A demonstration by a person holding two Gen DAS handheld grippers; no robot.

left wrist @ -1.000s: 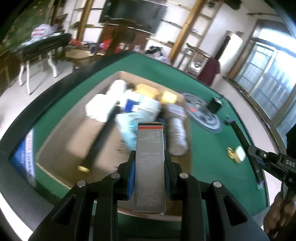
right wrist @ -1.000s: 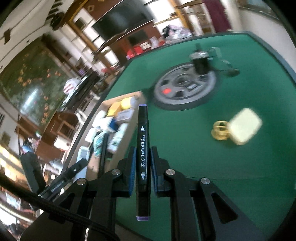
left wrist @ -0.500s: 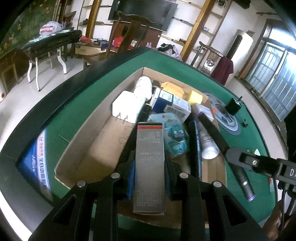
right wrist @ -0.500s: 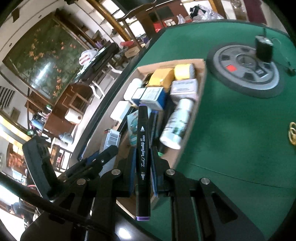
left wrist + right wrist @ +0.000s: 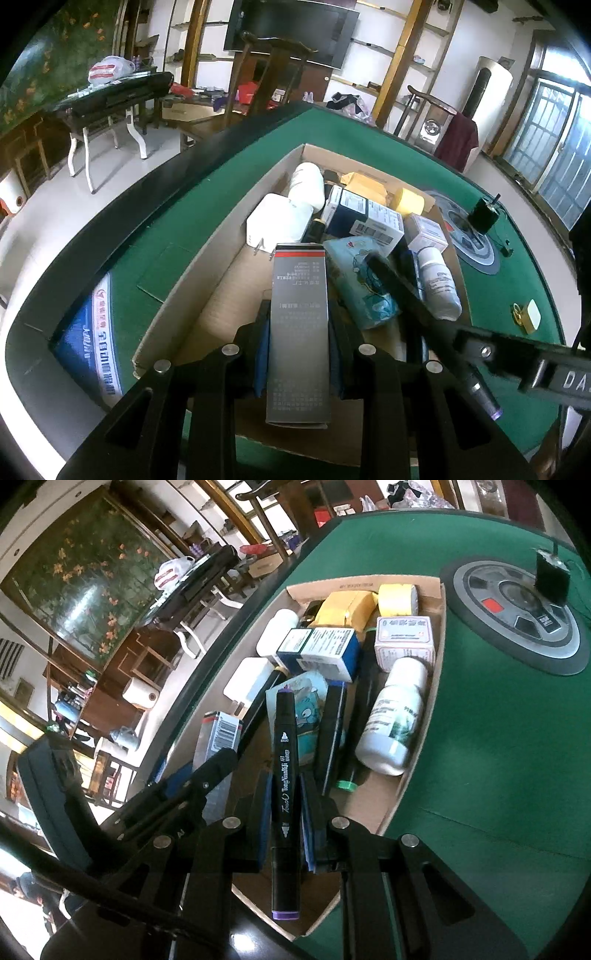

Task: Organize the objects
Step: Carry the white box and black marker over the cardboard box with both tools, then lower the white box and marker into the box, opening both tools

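My left gripper (image 5: 298, 334) is shut on a tall grey carton with a red band (image 5: 298, 325), held over the near, bare end of a shallow cardboard tray (image 5: 192, 280). My right gripper (image 5: 283, 808) is shut on a black art marker with purple ends (image 5: 284, 775), hovering above the same tray (image 5: 437, 686). Each gripper shows in the other view: the right one with the marker (image 5: 417, 306) crosses from the lower right, the left one with the carton (image 5: 218, 746) sits at the left.
The tray's far end holds a white bottle (image 5: 393, 716), a blue-and-white box (image 5: 321, 651), a white charger (image 5: 277, 221), yellow items (image 5: 354, 605) and a cartoon tissue pack (image 5: 364, 280). On the green table lie a round grey disc (image 5: 517, 609) and a gold ring with a pale block (image 5: 526, 314).
Both grippers moved in over the tray. The right gripper swung left from above the bare green table to above the tray's contents, still holding the marker. The left one kept its carton.
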